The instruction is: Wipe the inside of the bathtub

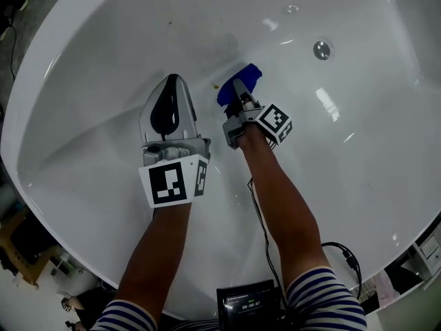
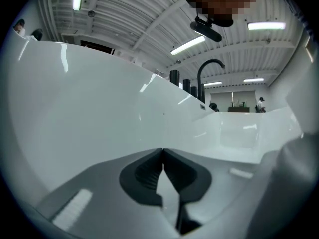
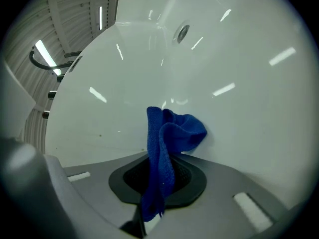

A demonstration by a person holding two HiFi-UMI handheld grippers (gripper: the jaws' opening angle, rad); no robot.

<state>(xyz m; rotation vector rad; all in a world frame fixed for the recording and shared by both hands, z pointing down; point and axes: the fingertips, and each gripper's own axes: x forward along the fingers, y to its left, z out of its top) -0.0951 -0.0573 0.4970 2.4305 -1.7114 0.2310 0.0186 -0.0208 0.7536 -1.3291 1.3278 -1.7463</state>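
Note:
A white bathtub (image 1: 103, 81) fills the head view. My right gripper (image 1: 236, 94) is shut on a blue cloth (image 1: 240, 81), whose bunched end presses against the tub's inner surface near the middle. In the right gripper view the blue cloth (image 3: 167, 143) hangs between the dark pads (image 3: 187, 176) and touches the white wall. My left gripper (image 1: 171, 88) hovers beside it to the left, jaws shut with nothing between them. In the left gripper view its tips (image 2: 162, 153) meet against the white tub wall (image 2: 89, 108).
A round chrome drain fitting (image 1: 322, 49) sits on the tub wall at the upper right, also in the right gripper view (image 3: 183, 33). A small yellowish speck (image 1: 215, 86) lies left of the cloth. A black faucet (image 2: 209, 71) rises beyond the rim. A cable (image 1: 265, 233) runs along my right arm.

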